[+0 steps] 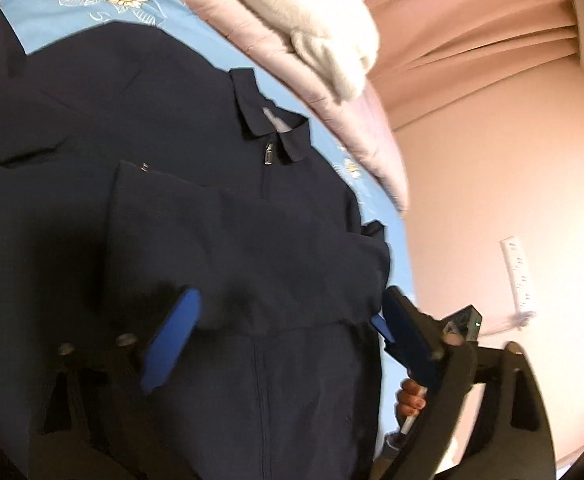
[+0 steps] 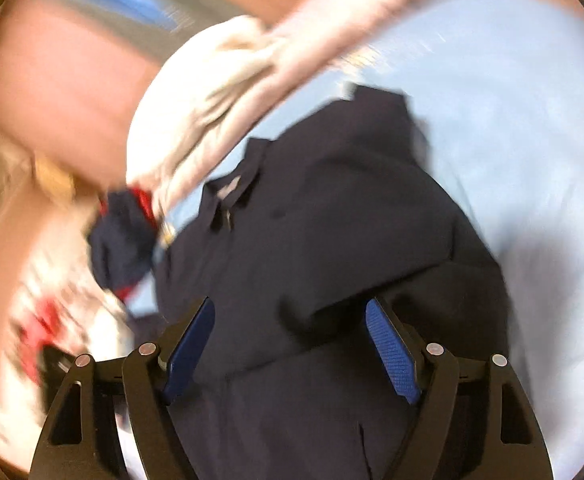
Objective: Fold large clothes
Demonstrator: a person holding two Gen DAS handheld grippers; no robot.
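A dark navy zip jacket (image 1: 196,132) lies flat on a light blue sheet (image 1: 44,12) printed with daisies, collar (image 1: 268,120) pointing away. One sleeve (image 1: 252,248) is folded across its chest. My left gripper (image 1: 288,328) hovers open over the folded sleeve's edge, and its blue pads (image 1: 172,340) grip nothing. The right wrist view is blurred. It shows the same jacket (image 2: 332,208), with my right gripper (image 2: 292,348) open above a fold of it, pads clear of the cloth. Fingers of a hand (image 1: 410,396) show behind my left gripper's right finger.
A pink quilt (image 1: 332,92) and a white fluffy blanket (image 1: 324,20) are heaped past the collar. A white power strip (image 1: 518,272) hangs on the pink wall. Another navy and red garment (image 2: 124,240) and blurred clothes (image 2: 52,320) lie at the left.
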